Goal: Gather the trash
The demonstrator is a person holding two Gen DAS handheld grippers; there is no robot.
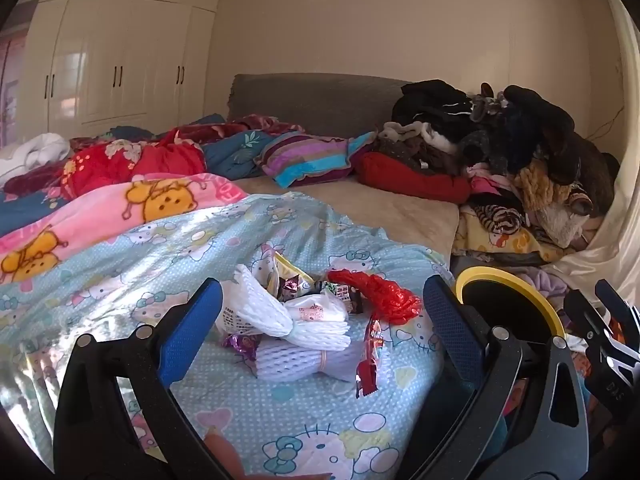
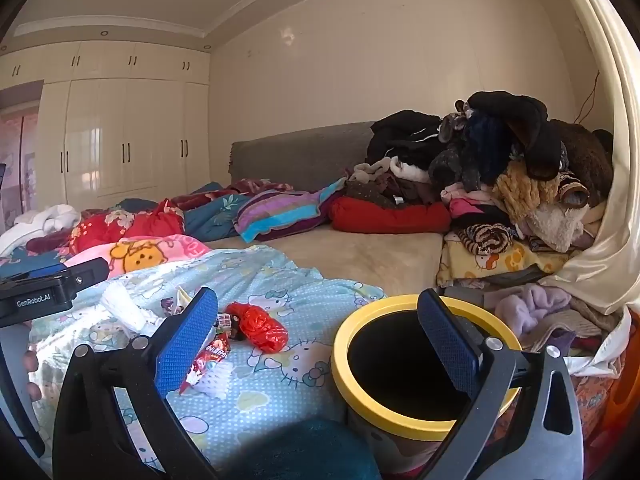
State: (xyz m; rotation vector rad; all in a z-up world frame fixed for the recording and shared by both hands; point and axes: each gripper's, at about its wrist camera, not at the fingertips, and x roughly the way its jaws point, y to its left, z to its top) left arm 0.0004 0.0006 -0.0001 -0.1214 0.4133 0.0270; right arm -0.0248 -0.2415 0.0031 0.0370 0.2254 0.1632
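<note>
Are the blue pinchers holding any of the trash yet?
No. The left gripper and right gripper are both open and empty; the wrappers lie on the blanket.

Wrapper pile (image 1: pixel 316 320) beside yellow-rimmed bin (image 2: pixel 404 364)

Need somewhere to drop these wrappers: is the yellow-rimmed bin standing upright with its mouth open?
Upright and open. The yellow-rimmed bin stands beside the bed with its round mouth facing up and no lid; the inside is too dark to tell whether it holds anything.

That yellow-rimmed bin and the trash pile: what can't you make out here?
- Bin inside: right view, black shadow hides any contents.
- Bin in the left view: right finger covers most of it.
- Wrappers: print too small to read.
- White foam nets: right view, partly behind the left gripper.
</note>
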